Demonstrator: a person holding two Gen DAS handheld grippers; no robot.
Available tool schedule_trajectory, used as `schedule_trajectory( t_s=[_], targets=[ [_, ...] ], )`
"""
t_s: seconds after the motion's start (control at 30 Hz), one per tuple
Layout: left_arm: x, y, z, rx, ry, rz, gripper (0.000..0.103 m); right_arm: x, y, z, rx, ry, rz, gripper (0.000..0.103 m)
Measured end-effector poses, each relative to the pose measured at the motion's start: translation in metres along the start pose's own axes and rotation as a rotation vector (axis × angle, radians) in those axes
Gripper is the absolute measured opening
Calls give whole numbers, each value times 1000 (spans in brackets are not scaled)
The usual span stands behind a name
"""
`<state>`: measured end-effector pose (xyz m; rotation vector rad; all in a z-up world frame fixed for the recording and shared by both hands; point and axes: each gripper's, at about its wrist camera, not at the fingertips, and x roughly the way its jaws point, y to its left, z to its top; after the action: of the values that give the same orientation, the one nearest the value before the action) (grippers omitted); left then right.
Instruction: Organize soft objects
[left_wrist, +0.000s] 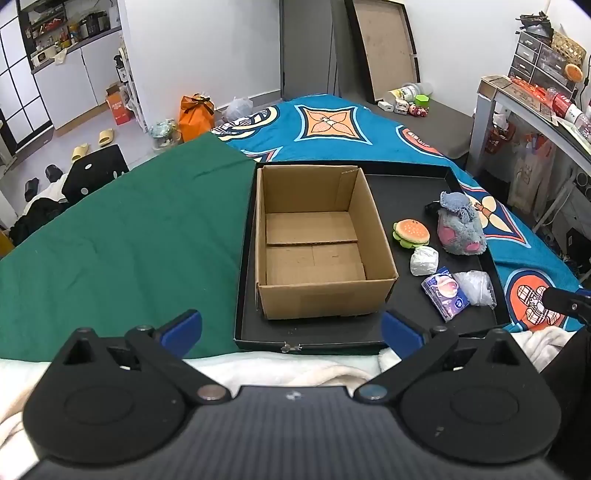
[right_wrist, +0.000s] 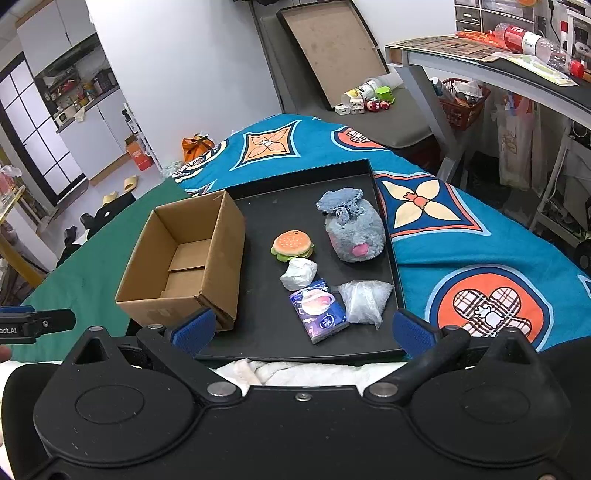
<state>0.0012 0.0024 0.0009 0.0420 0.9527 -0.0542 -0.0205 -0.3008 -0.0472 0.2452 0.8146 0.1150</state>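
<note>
An empty open cardboard box (left_wrist: 314, 243) (right_wrist: 184, 266) stands on the left of a black tray (left_wrist: 417, 199) (right_wrist: 266, 343). To its right on the tray lie a grey plush toy (left_wrist: 460, 225) (right_wrist: 352, 227), a plush burger (left_wrist: 410, 232) (right_wrist: 293, 245), a white crumpled wad (left_wrist: 424, 260) (right_wrist: 299, 274), a purple tissue pack (left_wrist: 445, 293) (right_wrist: 319, 310) and a clear plastic bag (left_wrist: 476, 286) (right_wrist: 364, 301). My left gripper (left_wrist: 291, 330) is open and empty, short of the box's near side. My right gripper (right_wrist: 304, 328) is open and empty, just short of the tissue pack.
The tray rests on a bed with a green cloth (left_wrist: 129, 240) on the left and a blue patterned blanket (right_wrist: 461, 236) on the right. White fleece (left_wrist: 295, 369) lies at the near edge. A desk (right_wrist: 498, 70) stands at the right.
</note>
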Motion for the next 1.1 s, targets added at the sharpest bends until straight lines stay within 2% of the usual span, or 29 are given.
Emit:
schedule_trajectory(
  t_s=[1.1],
  targets=[
    [-1,8,-11,-17,-5,-13,103,-4,5,-5,19,-26,-22,103]
  ],
)
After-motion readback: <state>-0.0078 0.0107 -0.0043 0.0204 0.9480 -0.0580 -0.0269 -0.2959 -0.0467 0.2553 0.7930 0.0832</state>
